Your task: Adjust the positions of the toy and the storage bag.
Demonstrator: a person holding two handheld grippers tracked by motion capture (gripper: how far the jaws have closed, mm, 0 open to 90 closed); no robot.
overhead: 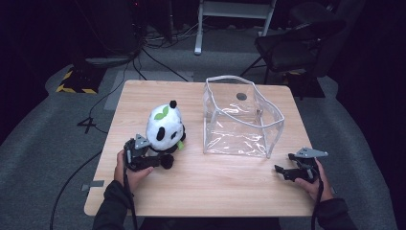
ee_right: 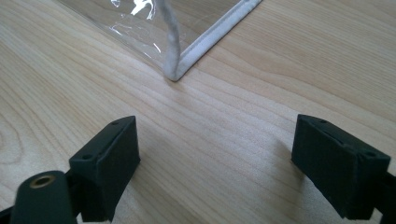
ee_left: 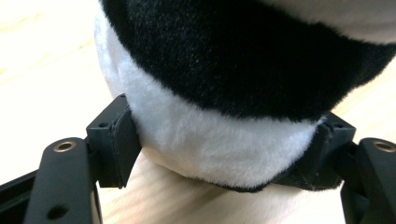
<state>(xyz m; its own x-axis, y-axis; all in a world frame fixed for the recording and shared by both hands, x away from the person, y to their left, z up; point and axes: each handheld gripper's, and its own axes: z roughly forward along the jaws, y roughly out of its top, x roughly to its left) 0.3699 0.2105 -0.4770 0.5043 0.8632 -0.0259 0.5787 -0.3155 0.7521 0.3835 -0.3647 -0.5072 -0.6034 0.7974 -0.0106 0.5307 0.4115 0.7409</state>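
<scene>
Status, high view: black-and-white plush panda toy (overhead: 165,128) with a green leaf on its head sits centre-left of the frame on the light wooden table (overhead: 191,191), tilted a bit. Left gripper (overhead: 165,160) is at lower left, low at the panda's base, held by the left hand (overhead: 128,172). Left gripper view: both black pads press into the toy's white fur, one on each side of its lower body, black fur band above them. Fur bulges between the pads, so it's a pinch on the panda, jaws partly spread around it.

Clear plastic open-top bag with white piping (overhead: 239,117) stands upright at centre-right of the frame, well apart from the panda, mouth up.

Right gripper (overhead: 283,168) is at lower right of the high view, just off the bag's near-right corner, in the right hand (overhead: 313,184). Right gripper view: jaws spread wide, bare table between them, bag's piped corner (ee_right: 180,65) at upper centre, not touching either pad.

Dark folding chair (overhead: 292,43) stands upper right behind the table; cables run across the grey floor at upper left.
</scene>
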